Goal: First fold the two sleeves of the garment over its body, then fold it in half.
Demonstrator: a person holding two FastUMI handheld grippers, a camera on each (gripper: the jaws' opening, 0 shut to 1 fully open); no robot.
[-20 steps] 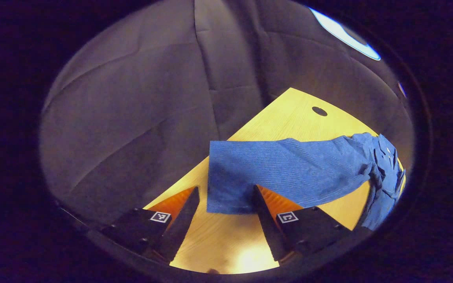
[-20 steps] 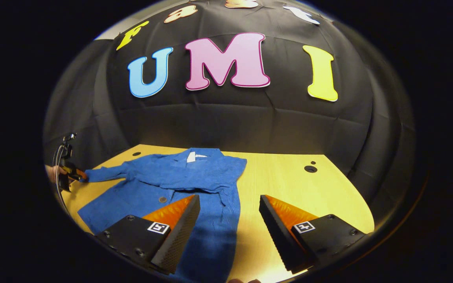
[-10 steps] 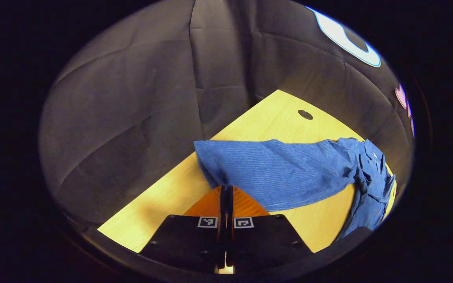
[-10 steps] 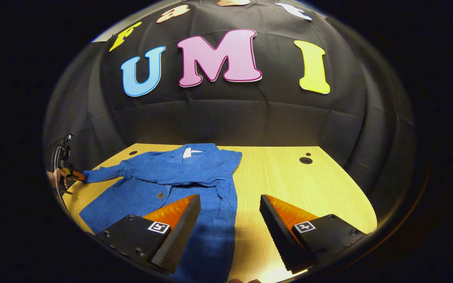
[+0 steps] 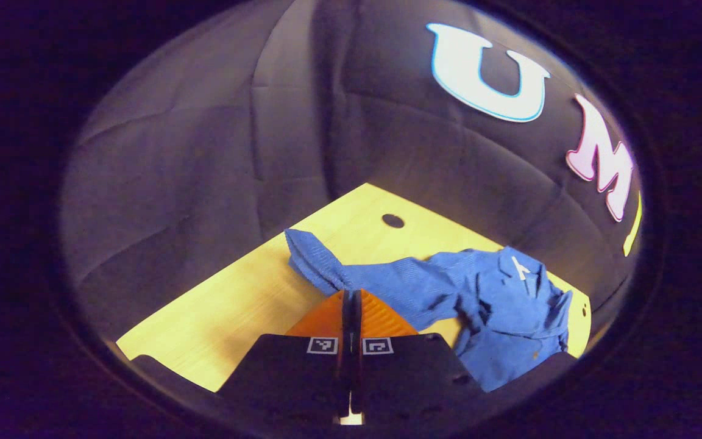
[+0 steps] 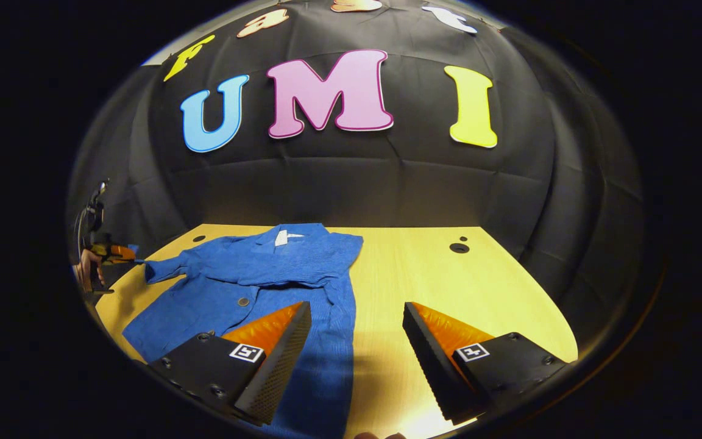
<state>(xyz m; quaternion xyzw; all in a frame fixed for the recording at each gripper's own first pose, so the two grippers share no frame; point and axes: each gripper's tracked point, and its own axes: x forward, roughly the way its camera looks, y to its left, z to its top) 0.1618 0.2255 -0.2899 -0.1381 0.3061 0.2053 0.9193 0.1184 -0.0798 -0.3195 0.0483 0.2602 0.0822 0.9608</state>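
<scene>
A blue button-up garment [image 6: 253, 286] lies on the wooden table [image 6: 448, 286], collar toward the far wall. One sleeve [image 6: 326, 286] lies folded across its body. My left gripper [image 5: 351, 296] is shut on the cuff of the other sleeve [image 5: 326, 268], holding it lifted off the table. The right gripper view also shows the left gripper [image 6: 120, 255], in a hand [image 6: 86, 268] at the far left, the sleeve [image 6: 165, 268] stretched to it. My right gripper [image 6: 356, 311] is open, hovering above the garment's right edge with nothing between its fingers.
The table has round holes near its back corners [image 6: 459, 248] [image 5: 392, 220]. Black cloth walls close in behind and to the sides. Bare wood spreads to the right of the garment.
My left gripper went from open around the sleeve cuff to shut on it, then lifted the cuff and swung toward the garment's body. The right gripper stayed open and almost still.
</scene>
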